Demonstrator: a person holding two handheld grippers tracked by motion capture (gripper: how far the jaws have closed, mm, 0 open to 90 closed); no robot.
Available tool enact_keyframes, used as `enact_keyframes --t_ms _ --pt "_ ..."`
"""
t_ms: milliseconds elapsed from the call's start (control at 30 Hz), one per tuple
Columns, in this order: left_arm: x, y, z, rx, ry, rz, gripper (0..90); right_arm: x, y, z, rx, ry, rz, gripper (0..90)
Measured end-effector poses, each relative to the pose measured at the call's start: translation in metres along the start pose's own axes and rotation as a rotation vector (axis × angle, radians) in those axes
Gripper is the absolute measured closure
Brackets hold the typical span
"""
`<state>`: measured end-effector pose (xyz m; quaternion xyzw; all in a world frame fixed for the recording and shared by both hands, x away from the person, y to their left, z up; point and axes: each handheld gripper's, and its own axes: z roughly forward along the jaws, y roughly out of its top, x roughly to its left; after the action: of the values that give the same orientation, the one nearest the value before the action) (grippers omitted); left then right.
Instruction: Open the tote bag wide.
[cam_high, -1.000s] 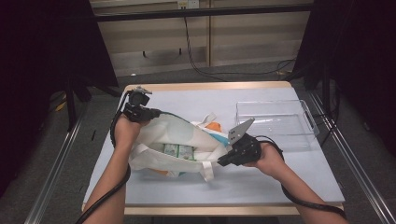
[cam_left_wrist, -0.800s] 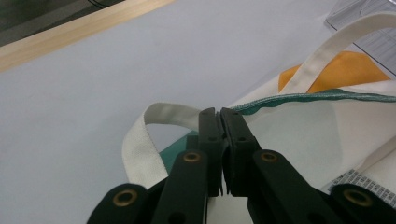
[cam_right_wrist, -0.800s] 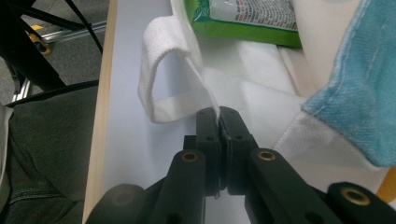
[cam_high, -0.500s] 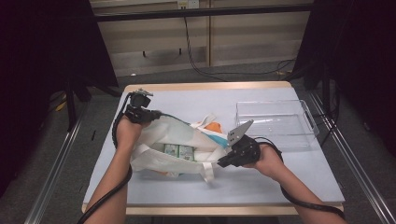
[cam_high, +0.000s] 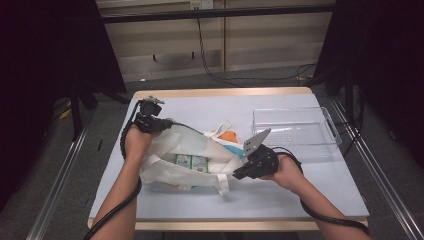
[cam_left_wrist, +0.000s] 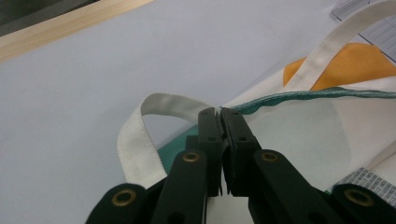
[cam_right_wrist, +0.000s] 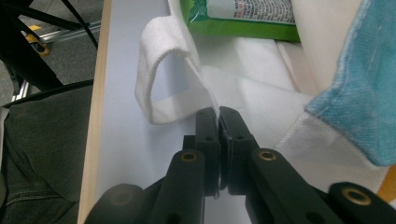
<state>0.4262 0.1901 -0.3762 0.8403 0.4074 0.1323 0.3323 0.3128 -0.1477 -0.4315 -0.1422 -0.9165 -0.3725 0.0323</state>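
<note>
A white cloth tote bag with teal, blue and orange patches lies on the pale blue table, its mouth held apart. My left gripper is shut on the bag's far rim by the teal edge, next to a white handle loop. At the near rim, beside another handle loop, my right gripper is shut on the white fabric. Green-and-white packets lie inside the bag; one such green packet lies just past the right jaws.
A clear plastic tray stands on the table at the right, behind the right hand. The table's wooden edge runs along the far side. Cables trail from both grippers toward the person. Metal rails flank the table.
</note>
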Motion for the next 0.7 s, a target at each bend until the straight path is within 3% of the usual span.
enact_keyframes --t_ms 100,400,700 --pt "0.0 -0.001 -0.003 -0.013 -0.008 -0.003 86.4 0.001 0.002 -0.002 0.0 -0.004 0.001 84.7" --pt "-0.006 -0.001 -0.011 -0.031 -0.045 0.006 72.5 0.004 0.011 -0.012 -0.007 -0.013 -0.012 75.2" --pt "-0.01 -0.002 -0.021 -0.046 -0.07 0.017 66.1 0.005 0.021 -0.023 -0.028 -0.02 0.008 68.3"
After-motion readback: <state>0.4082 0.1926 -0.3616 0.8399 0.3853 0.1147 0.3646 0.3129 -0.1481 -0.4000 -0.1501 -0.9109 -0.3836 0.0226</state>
